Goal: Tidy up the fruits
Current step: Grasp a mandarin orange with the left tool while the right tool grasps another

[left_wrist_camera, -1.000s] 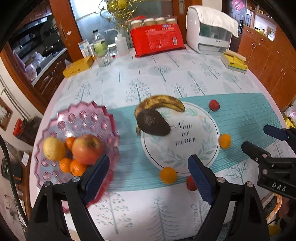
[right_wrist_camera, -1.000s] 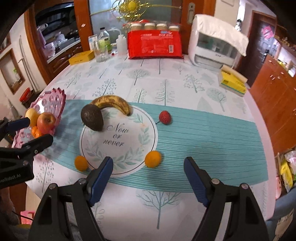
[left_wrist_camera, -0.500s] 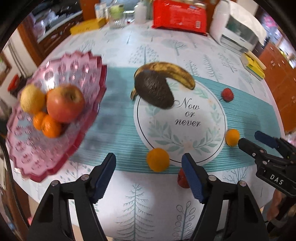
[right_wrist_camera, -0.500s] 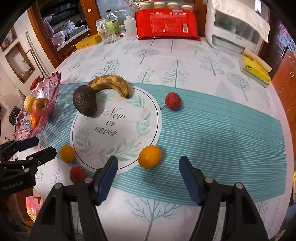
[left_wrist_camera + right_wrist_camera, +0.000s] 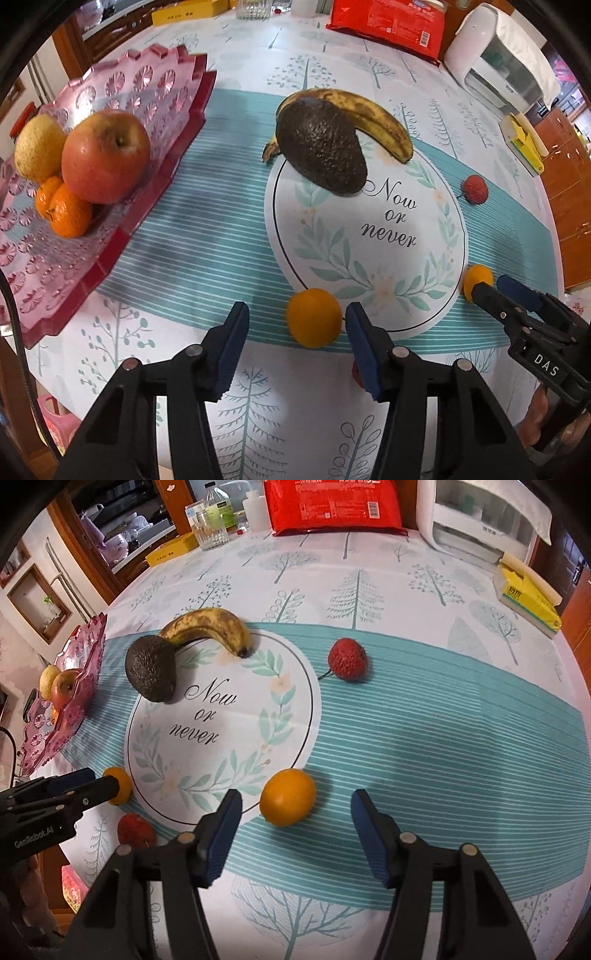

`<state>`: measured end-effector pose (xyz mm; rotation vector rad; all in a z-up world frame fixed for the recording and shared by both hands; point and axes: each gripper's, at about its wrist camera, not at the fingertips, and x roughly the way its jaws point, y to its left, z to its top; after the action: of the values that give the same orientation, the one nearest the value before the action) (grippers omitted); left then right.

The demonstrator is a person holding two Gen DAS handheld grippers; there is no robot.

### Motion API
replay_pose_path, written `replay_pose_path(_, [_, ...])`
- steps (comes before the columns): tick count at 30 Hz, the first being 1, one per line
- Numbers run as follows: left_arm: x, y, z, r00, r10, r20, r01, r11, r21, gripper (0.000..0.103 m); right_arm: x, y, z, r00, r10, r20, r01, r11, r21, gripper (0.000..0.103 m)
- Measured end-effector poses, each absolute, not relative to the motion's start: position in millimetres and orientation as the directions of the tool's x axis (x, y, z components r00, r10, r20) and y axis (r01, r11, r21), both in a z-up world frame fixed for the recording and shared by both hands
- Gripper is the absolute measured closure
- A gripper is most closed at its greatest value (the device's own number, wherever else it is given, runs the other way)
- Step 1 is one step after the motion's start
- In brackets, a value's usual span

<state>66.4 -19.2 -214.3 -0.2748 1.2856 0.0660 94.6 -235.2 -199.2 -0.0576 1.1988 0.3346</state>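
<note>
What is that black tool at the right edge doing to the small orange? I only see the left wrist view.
Observer: The right wrist view shows that the right gripper has the orange between its fingers, with a gap on each side. The fingers have just been closing in.
Operator: And the red fruit peeking out near the bottom?
Observer: There it shows whole. It is bumpy-skinned and lies free on the tablecloth, outside the printed circle.
</note>
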Motion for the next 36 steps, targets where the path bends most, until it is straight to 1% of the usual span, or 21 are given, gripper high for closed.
replay_pose_path(3, [69.9, -19.1, -220.2, 0.276, -0.127, -0.953, -0.209, 0.959, -0.189, 0.053, 95.8, -233.7, -203.3, 0.308, 0.224, -0.925, -0.290, 0.948, 0.133, 0.053])
replay_pose_path(5, [71.8, -21.1, -222.0, 0.274, -0.130, -0.953, -0.204, 0.960, -0.190, 0.054, 96.4, -233.6, -204.8, 0.303, 0.223, -0.926, -0.290, 0.948, 0.133, 0.054])
replay_pose_path(7, [73.4, -23.1, -223.1, 0.272, -0.134, -0.953, -0.196, 0.962, -0.191, 0.056, 97.2, -233.6, -206.2, 0.299, 0.223, -0.928, -0.292, 0.947, 0.134, 0.058])
replay_pose_path(11, [75.9, -27.7, -226.4, 0.262, -0.145, -0.954, -0.184, 0.963, -0.197, 0.059, 97.9, -232.6, -207.8, 0.291, 0.237, -0.927, -0.301, 0.942, 0.146, 0.062])
replay_pose_path(17, [77.7, -29.8, -229.1, 0.255, -0.159, -0.954, -0.180, 0.961, -0.209, 0.060, 98.1, -226.3, -211.0, 0.280, 0.243, -0.929, -0.317, 0.937, 0.150, 0.066])
replay_pose_path(19, [77.4, -30.4, -229.3, 0.256, -0.164, -0.953, -0.177, 0.961, -0.213, 0.061, 98.0, -224.9, -211.7, 0.277, 0.248, -0.928, -0.322, 0.934, 0.153, 0.069])
replay_pose_path(21, [77.8, -32.6, -229.6, 0.256, -0.163, -0.953, -0.176, 0.961, -0.212, 0.061, 97.7, -223.2, -211.4, 0.285, 0.240, -0.928, -0.327, 0.934, 0.142, 0.070])
replay_pose_path(24, [77.2, -34.1, -229.6, 0.256, -0.167, -0.952, -0.169, 0.962, -0.215, 0.065, 97.4, -222.0, -211.2, 0.289, 0.235, -0.928, -0.328, 0.935, 0.135, 0.070])
replay_pose_path(25, [77.1, -34.1, -230.2, 0.256, -0.171, -0.952, -0.165, 0.962, -0.217, 0.067, 97.1, -221.5, -211.1, 0.290, 0.233, -0.928, -0.330, 0.935, 0.131, 0.070])
replay_pose_path(26, [76.5, -34.4, -229.9, 0.255, -0.180, -0.950, -0.161, 0.961, -0.225, 0.072, 96.7, -220.9, -211.0, 0.292, 0.230, -0.928, -0.332, 0.935, 0.127, 0.070])
replay_pose_path(36, [73.8, -31.2, -218.6, 0.295, -0.172, -0.940, -0.155, 0.962, -0.225, 0.074, 91.1, -217.0, -201.7, 0.313, 0.237, -0.920, -0.348, 0.930, 0.121, 0.071])
